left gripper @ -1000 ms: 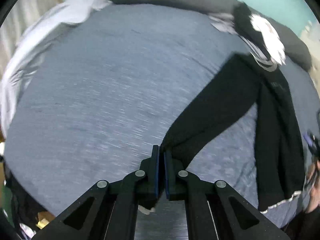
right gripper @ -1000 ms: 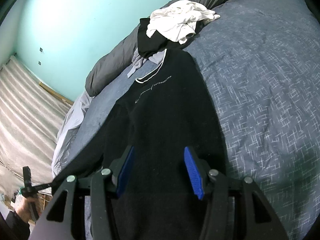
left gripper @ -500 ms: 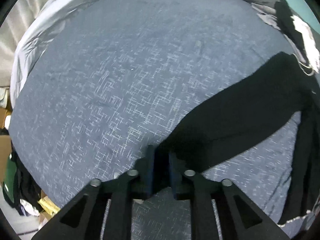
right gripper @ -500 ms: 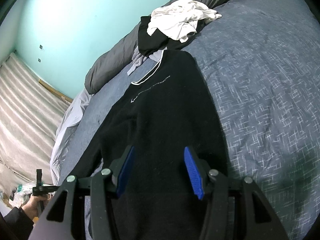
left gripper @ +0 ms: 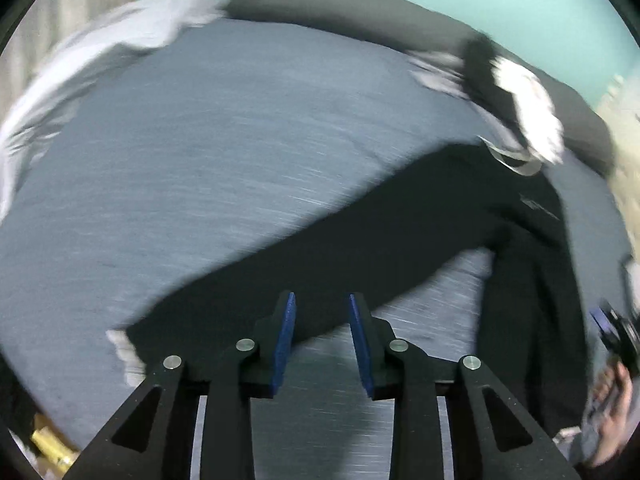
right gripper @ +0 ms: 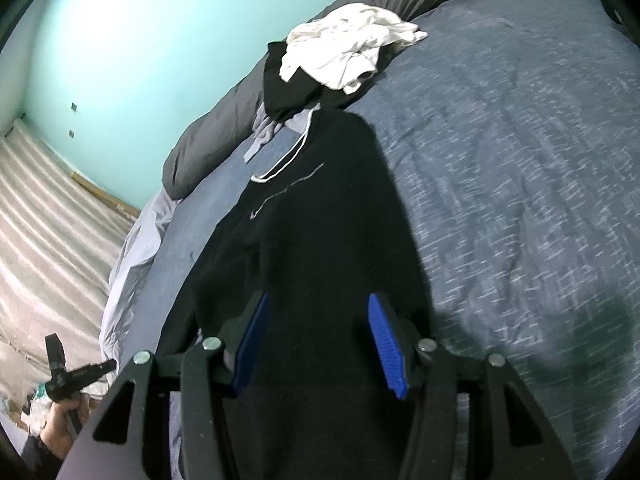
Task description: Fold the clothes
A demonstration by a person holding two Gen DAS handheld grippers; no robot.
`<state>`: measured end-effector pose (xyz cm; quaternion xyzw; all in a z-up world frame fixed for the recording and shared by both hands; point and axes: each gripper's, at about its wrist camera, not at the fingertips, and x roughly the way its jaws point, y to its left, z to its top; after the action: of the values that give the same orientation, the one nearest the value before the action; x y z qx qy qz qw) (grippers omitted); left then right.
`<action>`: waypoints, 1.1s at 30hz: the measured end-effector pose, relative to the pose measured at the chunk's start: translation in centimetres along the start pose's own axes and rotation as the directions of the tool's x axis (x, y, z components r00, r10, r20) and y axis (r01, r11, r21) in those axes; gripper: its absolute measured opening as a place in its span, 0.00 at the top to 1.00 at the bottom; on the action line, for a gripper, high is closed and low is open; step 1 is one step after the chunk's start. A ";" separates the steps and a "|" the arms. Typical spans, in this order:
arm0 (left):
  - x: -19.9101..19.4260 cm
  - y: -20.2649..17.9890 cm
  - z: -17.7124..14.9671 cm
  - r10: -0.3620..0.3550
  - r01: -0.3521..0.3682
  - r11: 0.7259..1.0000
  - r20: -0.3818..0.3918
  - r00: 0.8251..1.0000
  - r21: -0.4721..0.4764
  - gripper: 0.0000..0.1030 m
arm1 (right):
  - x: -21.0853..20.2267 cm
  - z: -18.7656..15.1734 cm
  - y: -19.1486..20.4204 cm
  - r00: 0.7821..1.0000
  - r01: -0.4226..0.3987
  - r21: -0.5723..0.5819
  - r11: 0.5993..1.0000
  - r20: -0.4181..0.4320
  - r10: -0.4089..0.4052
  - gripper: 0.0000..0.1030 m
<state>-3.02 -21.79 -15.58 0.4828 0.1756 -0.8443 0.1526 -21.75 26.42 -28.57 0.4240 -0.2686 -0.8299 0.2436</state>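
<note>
A black long-sleeved top (right gripper: 320, 240) with a white-trimmed neck lies flat on the blue bedspread (right gripper: 520, 160). Its body runs lengthwise under my right gripper (right gripper: 316, 344), which hovers open above the lower part with nothing between its blue pads. In the left wrist view one sleeve (left gripper: 360, 240) stretches out across the bed from the body (left gripper: 532, 280) toward the lower left, its white cuff (left gripper: 118, 340) at the end. My left gripper (left gripper: 322, 336) stands open just over that sleeve, holding nothing. This view is motion-blurred.
A heap of white and black clothes (right gripper: 344, 56) sits near the top's collar, against a dark grey pillow roll (right gripper: 224, 128). A pale sheet (right gripper: 132, 252) hangs off the bed's far side. The wall is turquoise (right gripper: 140, 40). A hand (left gripper: 612, 408) holds the other gripper at the right edge.
My left gripper, shut on the sleeve end a second ago, has opened and let it go; the sleeve now lies spread on the bed. The right gripper has stayed open above the top.
</note>
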 end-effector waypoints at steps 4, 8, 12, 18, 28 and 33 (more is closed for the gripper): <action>3.9 -6.3 -2.3 -0.139 0.144 0.988 -0.095 0.986 0.052 0.68 | -0.4 0.5 -0.6 1.000 0.005 0.018 1.000 0.011 -0.005 0.49; 7.9 -12.0 -4.6 -0.174 0.200 0.969 -0.179 0.968 0.142 0.63 | -0.5 0.7 -1.0 1.000 0.001 0.034 0.999 0.012 -0.001 0.49; 11.3 -14.6 -6.5 -0.166 0.211 0.965 -0.266 0.950 0.153 0.57 | -1.1 1.0 -1.4 1.000 -0.005 0.039 0.999 0.023 0.004 0.49; 12.3 -15.1 -7.6 -0.188 0.228 0.967 -0.285 0.940 0.112 0.58 | -1.4 1.3 -2.2 1.000 -0.007 0.060 0.998 0.029 0.005 0.49; 10.0 -16.1 -7.4 -0.179 0.230 0.955 -0.252 0.951 0.188 0.92 | -1.5 1.3 -2.2 1.000 -0.011 0.067 0.998 0.028 0.009 0.49; 7.3 -15.0 -6.0 -0.178 0.216 0.957 -0.195 0.964 0.194 0.93 | -1.6 1.3 -2.6 1.000 -0.007 0.078 0.997 0.027 0.005 0.49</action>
<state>-8.41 -6.37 -22.47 0.5488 0.1442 -0.8235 -0.0014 -22.50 29.62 -28.68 0.4210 -0.3054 -0.8237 0.2259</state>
